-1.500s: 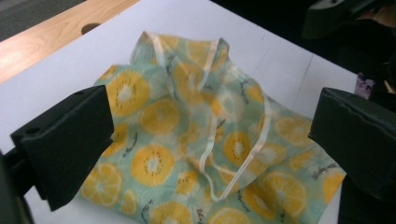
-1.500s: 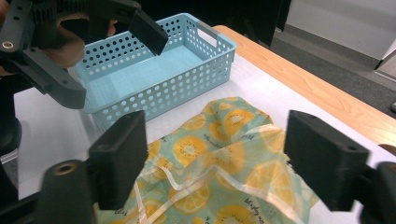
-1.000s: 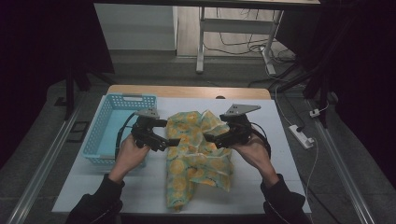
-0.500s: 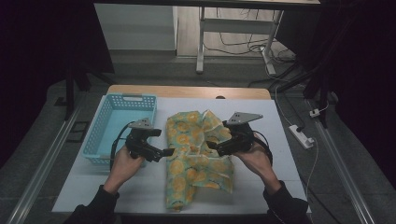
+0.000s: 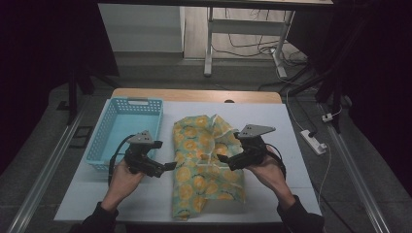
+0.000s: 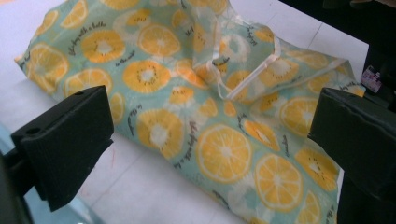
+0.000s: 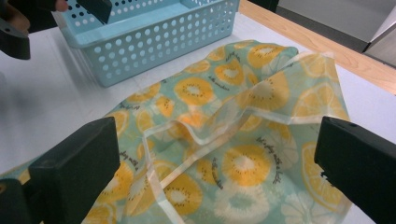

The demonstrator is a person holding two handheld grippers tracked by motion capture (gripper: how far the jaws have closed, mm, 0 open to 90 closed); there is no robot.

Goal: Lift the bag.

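A crumpled green cloth printed with orange slices [image 5: 206, 162] lies in the middle of the white table [image 5: 272, 124]. My left gripper [image 5: 170, 166] hovers just left of the cloth, open, jaws pointing at it. My right gripper [image 5: 222, 158] is over the cloth's right half, open, nothing between its jaws. In the left gripper view the cloth [image 6: 205, 107] spreads ahead between the wide jaws. In the right gripper view a raised fold with a pale hem [image 7: 205, 135] sits between the jaws.
A light blue perforated basket [image 5: 124, 128] stands empty at the table's left, also seen as the basket [image 7: 159, 32] in the right gripper view. A wooden strip [image 5: 194, 94] edges the far side. A power strip [image 5: 313, 141] lies off the right edge.
Both grippers have drawn back toward the person and moved apart. The cloth has been let go and lies flatter on the table.
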